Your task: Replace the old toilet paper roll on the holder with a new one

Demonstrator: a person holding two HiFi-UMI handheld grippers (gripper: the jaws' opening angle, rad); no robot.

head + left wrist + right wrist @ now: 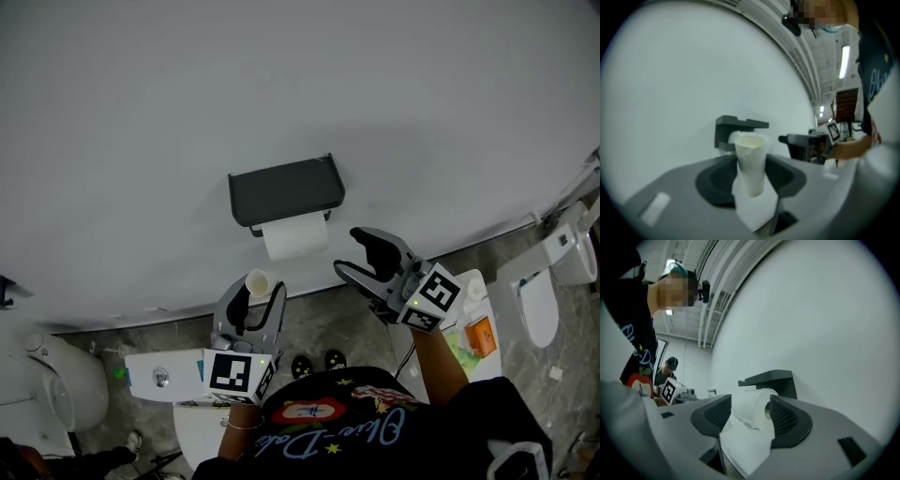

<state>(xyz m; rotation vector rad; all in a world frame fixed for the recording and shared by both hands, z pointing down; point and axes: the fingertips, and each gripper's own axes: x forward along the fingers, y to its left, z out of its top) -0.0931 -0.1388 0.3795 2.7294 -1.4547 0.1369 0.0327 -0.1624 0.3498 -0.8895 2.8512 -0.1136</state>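
While pointing at the pale wall (281,84), clamps with the left gripper (258,294) on a bare cardboard tube (258,282). Keeps that tube upright between the dark fingers (711,182), open end up, sticking out well above the fingertips. Presses a pad against each side of it. Shows a white sheet (755,206) low behind the tube, down in the throat between the fingers; cannot tell whether loose paper or a gripper part. Carries a marker cube (234,373) at the rear, well back from the fingertips.

Holds the right gripper (349,251) with its fingers (712,414) spread wide and nothing pressed between the pads. Frames the white toilet paper roll (295,236) in the gap when seen from the right gripper view, yet beyond the fingertips rather than between them. From the head view, places that roll clearly apart from the right fingertips, off to their left. Hangs it under the dark holder (286,192) on the wall, just ahead of and above the left fingertips and the tube's open end, near but not touching. Shows another white patch (740,446) low in the throat between the right fingers, with the same doubt.
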